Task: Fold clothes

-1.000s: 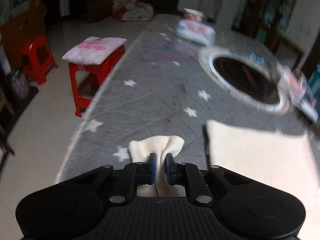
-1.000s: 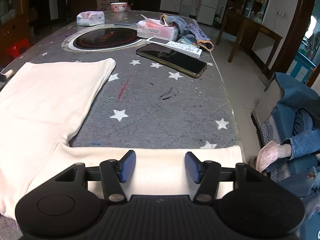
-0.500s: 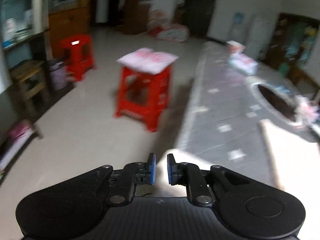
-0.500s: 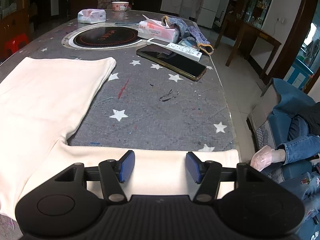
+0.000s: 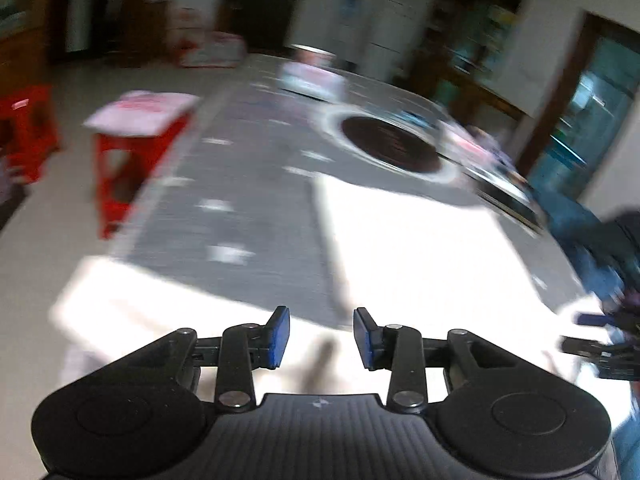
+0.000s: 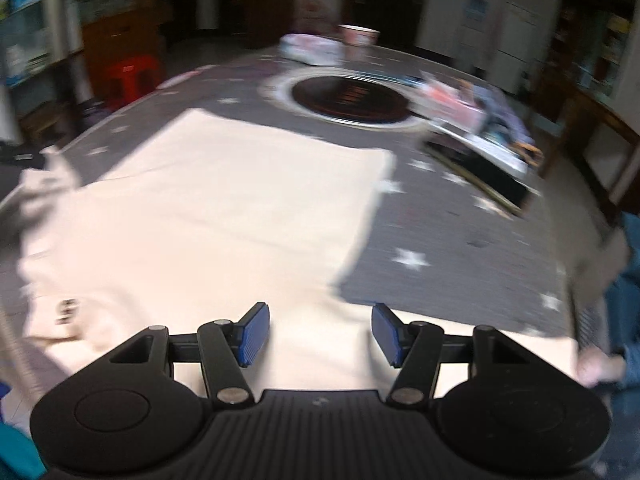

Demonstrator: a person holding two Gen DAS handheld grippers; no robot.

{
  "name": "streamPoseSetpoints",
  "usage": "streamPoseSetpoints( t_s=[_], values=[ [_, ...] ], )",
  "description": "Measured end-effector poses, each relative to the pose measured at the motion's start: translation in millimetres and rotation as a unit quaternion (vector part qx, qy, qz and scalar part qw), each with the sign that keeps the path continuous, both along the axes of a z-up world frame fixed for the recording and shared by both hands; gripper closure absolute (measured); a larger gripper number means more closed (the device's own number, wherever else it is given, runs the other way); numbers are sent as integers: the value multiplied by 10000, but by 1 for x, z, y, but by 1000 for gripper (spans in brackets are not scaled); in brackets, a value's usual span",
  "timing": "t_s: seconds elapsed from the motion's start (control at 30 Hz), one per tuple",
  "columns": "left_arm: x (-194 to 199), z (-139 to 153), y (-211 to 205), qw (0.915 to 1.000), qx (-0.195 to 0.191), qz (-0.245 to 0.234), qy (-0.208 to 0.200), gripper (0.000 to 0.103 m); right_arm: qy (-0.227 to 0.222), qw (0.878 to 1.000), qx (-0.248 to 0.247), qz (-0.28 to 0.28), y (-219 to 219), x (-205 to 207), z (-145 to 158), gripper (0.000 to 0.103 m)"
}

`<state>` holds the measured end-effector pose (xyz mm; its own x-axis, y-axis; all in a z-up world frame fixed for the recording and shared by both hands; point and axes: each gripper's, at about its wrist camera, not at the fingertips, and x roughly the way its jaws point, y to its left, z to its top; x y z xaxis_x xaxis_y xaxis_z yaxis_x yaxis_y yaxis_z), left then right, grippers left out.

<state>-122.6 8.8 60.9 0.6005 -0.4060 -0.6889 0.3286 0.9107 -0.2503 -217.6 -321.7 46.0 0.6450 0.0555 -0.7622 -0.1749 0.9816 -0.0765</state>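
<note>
Over the near edge of the table [image 6: 480, 248], my left gripper [image 5: 322, 338] and right gripper [image 6: 320, 334] both hang with jaws apart, holding nothing. The cream garment [image 6: 224, 216] lies spread flat on the starred grey cloth beneath them, with the round cooktop [image 6: 352, 98] beyond.

Counted one cream garment [image 6: 224, 208] spread on one bench [image 6: 460, 240]. Two tongs: left [image 5: 322, 338], right [image 6: 320, 334], both with jaws apart. One round black cooktop [image 6: 348, 98]. Two red stools [image 5: 132, 148] [image 5: 24, 128]. One cup [image 6: 358, 36]. Other clutter too blurred to count.
</note>
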Motion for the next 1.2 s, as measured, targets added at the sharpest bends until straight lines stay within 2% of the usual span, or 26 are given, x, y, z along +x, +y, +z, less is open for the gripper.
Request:
streamPoseSetpoints(
  t_s=[0.1,0.2,0.33,0.4,0.5,0.57,0.7,0.87,0.97,1.07,1.13,1.2],
  values=[
    [-6,-10,-39,9989,118,-453,-15,65,-3,9988,90,485,27,-5,0,45],
    [-9,-23,-55,9978,239,-606,114,65,67,9968,-8,792,44,-17,-7,46],
    [-17,-32,-52,9966,537,-621,69,65,157,9926,-138,1194,66,-32,-17,46],
    [-18,-28,-46,9971,466,-578,174,64,136,9919,-159,1255,64,-40,-14,46],
    [-16,-19,-41,9980,339,-523,143,64,87,9946,98,1034,45,-45,-2,46],
    [-15,-13,-47,9979,250,-577,122,64,12,9979,194,616,22,-41,2,46],
    [-19,-13,-78,9947,158,-1007,141,64,-78,9991,380,-188,-22,-31,3,48],
    [-30,-21,-107,9892,305,-1428,143,64,-99,9948,605,-807,-53,-9,-6,53],
    [-37,-26,-124,9849,393,-1679,144,62,-93,9929,555,-1049,-60,6,-15,59],
    [-43,-30,-141,9799,480,-1930,144,58,-79,9925,92,-1213,-63,15,-26,59],
    [-41,-27,-140,9800,424,-1938,161,58,-151,9913,-34,-1308,-69,11,-24,60],
    [-39,-21,-139,9803,325,-1940,146,58,-191,9880,62,-1530,-85,1,-19,60]
  ],
)
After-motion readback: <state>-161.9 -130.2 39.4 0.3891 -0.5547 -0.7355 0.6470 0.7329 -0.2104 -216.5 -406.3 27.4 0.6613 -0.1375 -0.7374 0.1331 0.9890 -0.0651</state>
